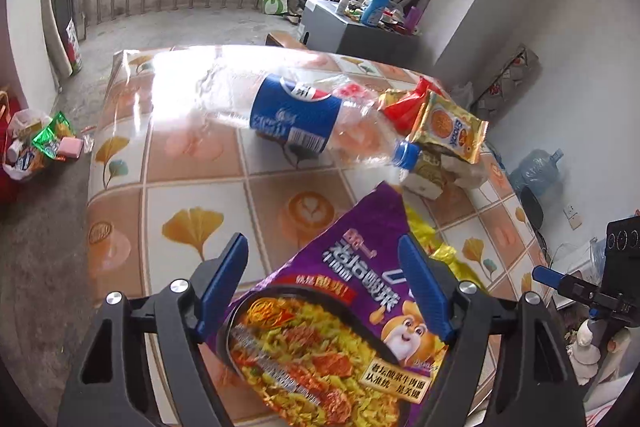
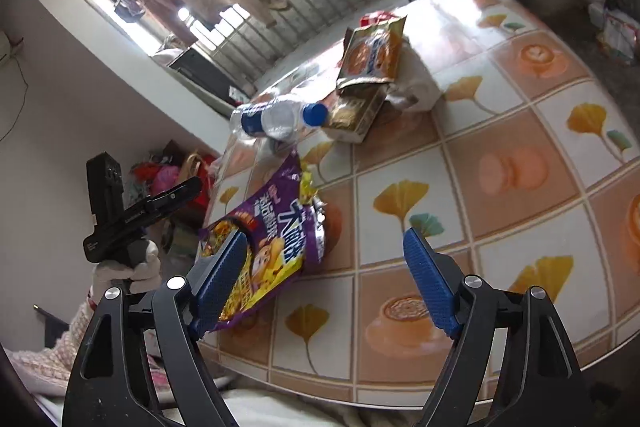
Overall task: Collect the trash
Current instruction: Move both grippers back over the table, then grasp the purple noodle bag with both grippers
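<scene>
Lying on your tabletop (image 1: 192, 163): one purple noodle packet (image 1: 340, 311) at the near edge, flat between the spread fingers of your left gripper (image 1: 324, 287), pads not visibly pressing it. One clear plastic bottle (image 1: 296, 115), blue label and cap, on its side beyond the packet. One gold snack packet (image 1: 448, 127) propped on a small carton (image 2: 356, 115) just beside the bottle cap, a red wrapper (image 1: 408, 103) behind. Your right gripper (image 2: 324, 283): fingers spread, nothing between them, poised over bare tabletop just beside the purple packet.
</scene>
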`<action>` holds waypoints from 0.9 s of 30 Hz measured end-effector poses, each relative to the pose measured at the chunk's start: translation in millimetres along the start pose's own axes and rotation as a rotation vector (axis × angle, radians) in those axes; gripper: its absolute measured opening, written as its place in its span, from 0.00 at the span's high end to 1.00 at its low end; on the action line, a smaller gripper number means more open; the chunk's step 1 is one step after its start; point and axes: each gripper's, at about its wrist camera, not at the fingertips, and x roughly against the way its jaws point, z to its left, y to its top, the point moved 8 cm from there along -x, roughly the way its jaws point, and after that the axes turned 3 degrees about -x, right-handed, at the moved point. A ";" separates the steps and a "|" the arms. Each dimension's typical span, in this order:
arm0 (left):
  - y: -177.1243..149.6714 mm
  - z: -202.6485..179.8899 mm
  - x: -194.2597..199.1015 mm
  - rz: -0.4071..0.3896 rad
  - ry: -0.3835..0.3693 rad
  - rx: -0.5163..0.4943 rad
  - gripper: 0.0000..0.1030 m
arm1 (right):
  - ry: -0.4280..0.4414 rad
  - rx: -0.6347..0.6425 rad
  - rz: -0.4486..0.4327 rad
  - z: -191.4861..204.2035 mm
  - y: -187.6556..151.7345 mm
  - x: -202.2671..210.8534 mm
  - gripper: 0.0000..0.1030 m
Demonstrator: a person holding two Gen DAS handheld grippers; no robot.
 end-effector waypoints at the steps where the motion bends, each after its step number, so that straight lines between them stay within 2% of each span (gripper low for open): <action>1: -7.4 7.3 -3.9 0.015 0.013 0.009 0.35 | 0.005 -0.007 0.043 5.3 -7.4 -11.1 0.30; 4: -24.8 19.2 -20.4 0.061 0.027 0.033 0.49 | 0.040 -0.043 0.151 16.3 -27.1 -39.1 0.35; 6: -33.9 20.8 -31.1 0.099 -0.004 0.054 0.58 | 0.063 -0.092 0.202 18.0 -32.9 -60.7 0.38; 8: -40.0 16.2 -36.6 0.118 -0.054 0.072 0.64 | 0.090 -0.146 0.228 18.9 -35.2 -75.1 0.50; 10: -43.5 6.4 -37.2 0.141 -0.107 0.066 0.69 | 0.103 -0.174 0.236 20.5 -33.5 -81.1 0.58; 12: -49.7 -5.6 -38.3 0.170 -0.157 0.061 0.71 | 0.070 -0.177 0.229 15.0 -32.0 -79.8 0.71; 14: -55.3 -19.0 -39.0 0.194 -0.194 0.042 0.71 | 0.065 -0.200 0.229 5.2 -29.9 -72.1 0.89; 19: -69.9 -65.7 -39.0 0.256 -0.331 -0.037 0.71 | 0.011 -0.192 0.180 -22.2 -23.9 -32.1 0.92; 23: -58.9 -103.7 -34.5 0.234 -0.395 -0.141 0.71 | -0.091 -0.167 0.133 -44.9 -12.7 -11.1 0.91; 27: -44.4 -140.6 -43.4 0.225 -0.469 -0.199 0.71 | -0.141 -0.221 0.060 -67.5 -6.4 3.8 0.91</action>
